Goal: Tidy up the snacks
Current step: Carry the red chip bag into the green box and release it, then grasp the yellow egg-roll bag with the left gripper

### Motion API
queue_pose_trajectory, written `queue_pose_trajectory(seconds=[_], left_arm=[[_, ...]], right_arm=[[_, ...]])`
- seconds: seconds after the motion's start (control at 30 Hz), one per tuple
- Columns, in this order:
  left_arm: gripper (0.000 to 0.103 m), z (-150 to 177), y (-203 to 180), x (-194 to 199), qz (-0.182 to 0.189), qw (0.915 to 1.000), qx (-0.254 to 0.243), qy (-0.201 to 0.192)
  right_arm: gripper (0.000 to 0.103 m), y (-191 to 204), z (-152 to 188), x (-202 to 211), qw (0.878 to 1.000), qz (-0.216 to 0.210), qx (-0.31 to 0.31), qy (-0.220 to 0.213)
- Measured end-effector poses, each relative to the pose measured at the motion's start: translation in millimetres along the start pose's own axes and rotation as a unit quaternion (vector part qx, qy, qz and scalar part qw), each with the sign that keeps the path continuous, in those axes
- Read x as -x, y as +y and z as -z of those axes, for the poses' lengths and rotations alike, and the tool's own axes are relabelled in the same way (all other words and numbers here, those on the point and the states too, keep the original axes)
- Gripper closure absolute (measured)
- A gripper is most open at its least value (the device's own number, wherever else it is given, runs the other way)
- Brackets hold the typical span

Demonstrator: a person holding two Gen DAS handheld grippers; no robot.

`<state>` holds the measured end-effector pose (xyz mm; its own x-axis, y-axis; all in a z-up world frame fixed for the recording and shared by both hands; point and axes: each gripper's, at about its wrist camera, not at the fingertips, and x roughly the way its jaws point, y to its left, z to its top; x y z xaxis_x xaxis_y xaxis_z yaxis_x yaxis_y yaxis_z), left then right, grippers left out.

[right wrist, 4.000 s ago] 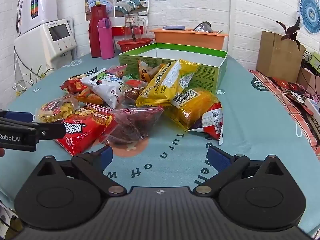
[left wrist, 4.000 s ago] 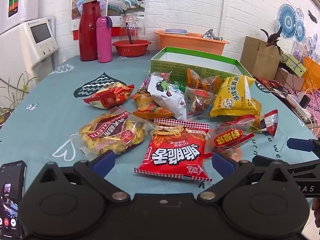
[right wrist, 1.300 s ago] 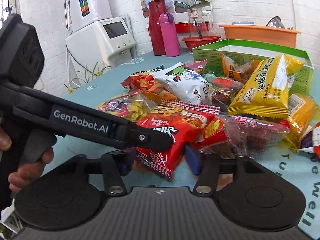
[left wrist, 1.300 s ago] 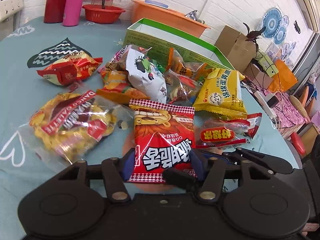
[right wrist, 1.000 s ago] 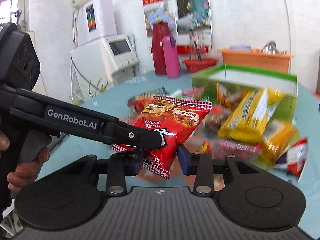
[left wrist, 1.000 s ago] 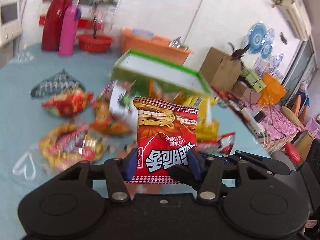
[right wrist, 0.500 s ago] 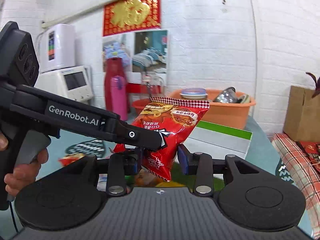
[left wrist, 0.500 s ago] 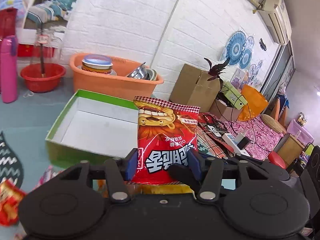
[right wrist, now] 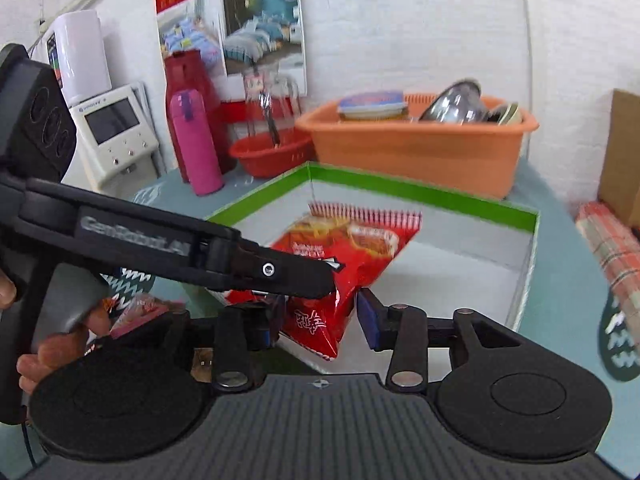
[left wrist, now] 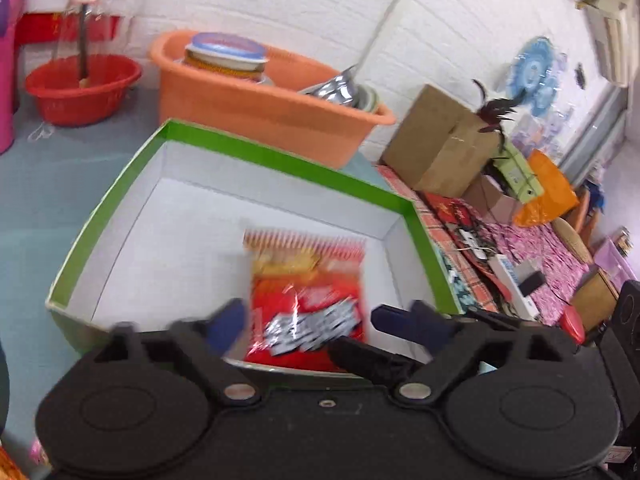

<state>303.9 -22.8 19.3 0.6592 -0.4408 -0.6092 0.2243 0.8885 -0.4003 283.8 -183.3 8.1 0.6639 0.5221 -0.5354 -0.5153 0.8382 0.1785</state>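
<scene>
Both your grippers, left (left wrist: 302,326) and right (right wrist: 316,320), just spread open, so the red snack bag (left wrist: 306,300) drops lengthwise into the green box (left wrist: 280,160) right ahead.

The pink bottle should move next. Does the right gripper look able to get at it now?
Probably not directly: the left gripper lies across the way to the pink bottle, and the bag sits between the right gripper's jaws.

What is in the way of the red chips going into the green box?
Nothing visible. The red chips hang over the green box, whose white bottom is bare beneath them. Both grippers, left and right, look open beside the bag.
</scene>
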Motion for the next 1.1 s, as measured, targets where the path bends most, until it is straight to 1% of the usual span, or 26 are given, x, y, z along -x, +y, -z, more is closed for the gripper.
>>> queue_pose_trajectory(seconds=[0.03,0.07,0.1,0.17,0.2,0.27,0.33,0.47,0.5,0.57,0.63,0.7,0.77,0.83,0.9,0.97,1.03,1.1], left_arm=[[0.000,2.3,0.3,2.2,-0.001,1.0000,-0.005,-0.008],[0.000,4.1,-0.5,3.1,-0.003,0.9999,-0.012,-0.008],[0.000,6.1,-2.5,3.8,-0.007,0.9998,-0.018,-0.007],[0.000,11.0,-7.9,5.8,-0.017,0.9995,-0.028,-0.003],[0.000,13.8,-9.6,7.2,-0.016,0.9995,-0.027,-0.001],[0.000,18.8,-9.9,9.8,-0.003,0.9998,-0.021,0.004],[0.000,25.6,-13.3,13.6,-0.004,0.9997,-0.025,0.000],[0.000,30.8,-18.7,19.9,-0.004,0.9994,-0.034,-0.006],[0.000,30.4,-19.9,24.0,-0.005,0.9995,-0.031,-0.011],[0.000,30.1,-24.3,45.1,0.003,0.9990,-0.020,-0.041],[0.000,33.0,-32.3,72.1,0.004,0.9970,-0.027,-0.072],[0.000,40.7,-41.1,98.0,0.002,0.9948,-0.040,-0.094],[0.000,55.0,-46.6,118.4,0.008,0.9941,-0.049,-0.096],[0.000,74.3,-49.9,133.0,0.008,0.9945,-0.049,-0.093],[0.000,94.9,-51.4,142.5,0.008,0.9948,-0.050,-0.088],[0.000,117.0,-51.3,150.3,0.010,0.9951,-0.044,-0.088],[0.000,137.6,-47.3,158.3,0.019,0.9952,-0.030,-0.091],[0.000,150.3,-41.6,164.3,0.029,0.9954,-0.012,-0.091]], right_arm=[[0.026,-0.5,2.2,-1.3,1.000,0.001,-0.004,0.003],[0.019,-0.7,4.1,-0.9,1.000,0.003,-0.006,0.003],[0.016,-2.5,3.4,-1.5,1.000,0.005,-0.012,0.004],[0.016,-5.9,3.9,0.0,0.999,-0.002,-0.033,0.015],[0.016,-7.8,3.6,0.5,0.999,-0.009,-0.046,0.023],[0.016,-10.4,4.2,2.7,0.997,-0.027,-0.060,0.043],[0.016,-7.8,6.2,7.1,0.996,-0.038,-0.061,0.056],[0.016,1.5,12.1,16.7,0.997,-0.036,-0.049,0.052],[0.014,3.7,12.2,19.8,0.998,-0.031,-0.044,0.045],[0.011,9.1,9.8,32.8,0.999,-0.015,-0.037,0.020],[0.000,17.9,5.8,57.3,0.999,0.000,-0.017,-0.027],[0.000,29.5,6.5,83.8,0.998,0.018,0.009,-0.067],[0.000,40.6,12.8,109.1,0.994,0.046,0.038,-0.094],[0.000,48.9,26.6,130.9,0.989,0.075,0.054,-0.117],[0.000,54.2,44.7,147.6,0.986,0.085,0.058,-0.129],[0.000,56.4,62.5,159.2,0.987,0.077,0.047,-0.130],[0.000,57.0,77.2,162.5,0.990,0.063,0.023,-0.121],[0.000,61.7,89.3,157.4,0.994,0.043,0.001,-0.102]])
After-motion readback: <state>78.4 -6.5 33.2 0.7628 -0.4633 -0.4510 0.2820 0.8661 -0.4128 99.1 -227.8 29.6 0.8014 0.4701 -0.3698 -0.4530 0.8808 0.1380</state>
